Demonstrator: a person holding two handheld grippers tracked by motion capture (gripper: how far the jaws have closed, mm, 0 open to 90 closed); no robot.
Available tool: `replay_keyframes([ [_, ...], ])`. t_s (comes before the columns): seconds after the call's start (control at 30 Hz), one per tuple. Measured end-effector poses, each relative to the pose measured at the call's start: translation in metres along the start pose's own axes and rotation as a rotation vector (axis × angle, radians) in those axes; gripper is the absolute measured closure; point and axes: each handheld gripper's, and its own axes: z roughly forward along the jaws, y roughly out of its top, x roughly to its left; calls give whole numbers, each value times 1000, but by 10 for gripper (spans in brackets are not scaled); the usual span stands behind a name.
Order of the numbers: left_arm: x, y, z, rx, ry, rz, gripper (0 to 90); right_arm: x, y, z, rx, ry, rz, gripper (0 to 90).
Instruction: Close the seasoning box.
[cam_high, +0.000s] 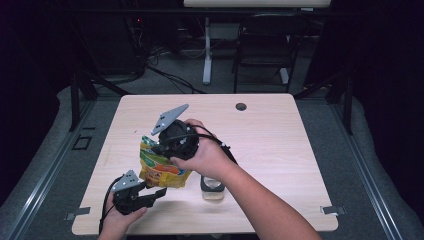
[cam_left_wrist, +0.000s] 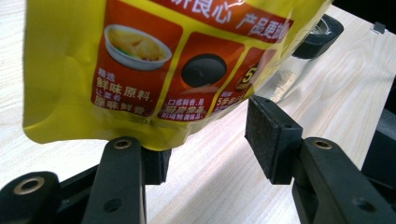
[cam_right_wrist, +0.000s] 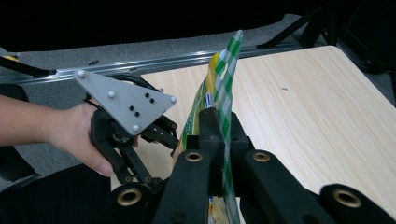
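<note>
Pale wooden table (cam_high: 280, 150), dark room

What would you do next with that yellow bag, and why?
Probably close the left gripper on the bag's bottom edge. The right gripper already pinches the yellow bag at its top and holds it up, while the left jaws stand open with one pad just under the bag's lower corner.

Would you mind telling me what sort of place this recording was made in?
Probably a lab or recording studio: a bare wooden table ringed by dark curtains, floor rails, trailing cables and an office chair behind.
</note>
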Motion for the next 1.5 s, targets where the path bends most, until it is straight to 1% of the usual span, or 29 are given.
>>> replay_keyframes([
  [0.07, 0, 0, -1, -1, -4, -2, 525, -1, -1, 0, -2, -1, 0, 900],
  [0.2, 1, 1, -3, -1, -3, 10, 525, -3, -3, -1, -5, -12, -7, 900],
  [0.23, 0, 1, -3, -5, -7, -4, 525, -4, -4, -1, -12, -12, -3, 900],
  [0.27, 1, 1, -3, -4, -8, 0, 524, -5, -5, -2, -11, -10, -3, 900],
  [0.43, 1, 2, -5, -11, -23, -11, 517, -10, -9, -3, -22, -13, 3, 900],
  [0.53, 2, 4, -7, -19, -33, 1, 514, -12, -10, -5, -28, -16, 8, 900],
  [0.57, 2, 4, -7, -22, -36, -2, 514, -13, -10, -5, -31, -14, 5, 900],
  [0.73, 2, 4, -7, -12, -30, 3, 513, -14, -13, -6, -34, -6, -3, 900],
  [0.8, 3, 3, -7, -11, -37, -8, 514, -15, -15, -5, -36, -7, -2, 900],
  [0.9, 4, 3, -8, -30, -48, -21, 514, -16, -18, -6, -32, -5, -9, 900],
  [1.0, 5, 3, -10, -27, -46, -21, 514, -18, -21, -7, -35, 5, -5, 900],
  [1.17, 5, 2, -8, -22, -44, -21, 514, -21, -27, -7, -33, 5, 6, 900],
  [1.3, 6, 2, -7, -16, -36, -24, 514, -22, -30, -6, -26, 4, 3, 900],
  [1.37, 7, 1, -8, -13, -36, -30, 514, -21, -31, -6, -24, 8, 1, 900],
  [1.4, 8, 1, -8, -24, -35, -35, 514, -21, -31, -5, -24, 6, 0, 900],
  [1.43, 8, 1, -9, -22, -33, -36, 514, -21, -32, -5, -19, 9, -6, 900],
  [1.5, 10, 0, -10, -22, -32, -47, 514, -20, -33, -4, -27, 8, -7, 900],
])
